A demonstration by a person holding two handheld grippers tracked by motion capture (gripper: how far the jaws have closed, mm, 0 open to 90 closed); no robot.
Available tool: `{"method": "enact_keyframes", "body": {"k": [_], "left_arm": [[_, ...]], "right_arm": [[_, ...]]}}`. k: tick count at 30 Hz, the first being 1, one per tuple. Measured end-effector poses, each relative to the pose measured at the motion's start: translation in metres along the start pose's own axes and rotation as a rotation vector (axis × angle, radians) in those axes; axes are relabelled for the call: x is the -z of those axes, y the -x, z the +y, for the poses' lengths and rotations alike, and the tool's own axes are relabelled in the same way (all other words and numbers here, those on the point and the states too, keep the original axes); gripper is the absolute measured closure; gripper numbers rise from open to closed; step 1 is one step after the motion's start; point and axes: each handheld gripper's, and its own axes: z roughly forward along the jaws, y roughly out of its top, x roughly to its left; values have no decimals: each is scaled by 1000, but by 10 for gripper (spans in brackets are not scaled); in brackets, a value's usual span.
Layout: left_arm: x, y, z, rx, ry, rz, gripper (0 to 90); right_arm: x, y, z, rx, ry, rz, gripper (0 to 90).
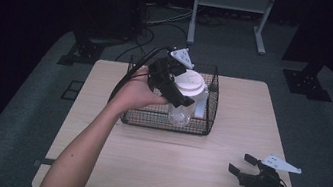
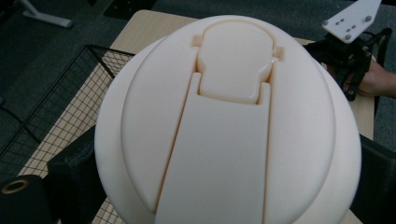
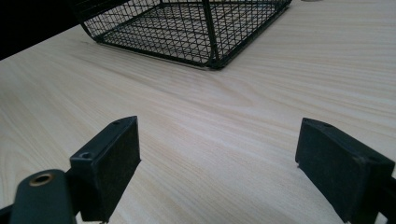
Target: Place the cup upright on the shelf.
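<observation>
High view: left gripper clamps a clear cup with a cream lid over the wire basket at 12 o'clock of the counter — right gripper, fingers spread, rests at 4 o'clock, well apart.

No text, label, brand, number or sign can be read in any of the views. The cup's white lid is plain moulded plastic with no lettering, and the clear cup under it carries no print that can be made out. The wire basket has no tag, and the wooden counter shows bare grain. The grey plates on the grippers show screw holes without markings.
</observation>
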Motion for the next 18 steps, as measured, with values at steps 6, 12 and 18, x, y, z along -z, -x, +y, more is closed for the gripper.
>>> {"method": "enact_keyframes", "body": {"k": [6, 12, 18], "left_arm": [[3, -17, 6, 25, -22, 41, 52], [2, -31, 5, 57, -40, 74, 52], [2, -43, 4, 91, -32, 106, 52]], "right_arm": [[0, 0, 0, -4, -2, 2, 129], [0, 0, 0, -3, 2, 1, 129], [0, 0, 0, -4, 2, 1, 129]]}}
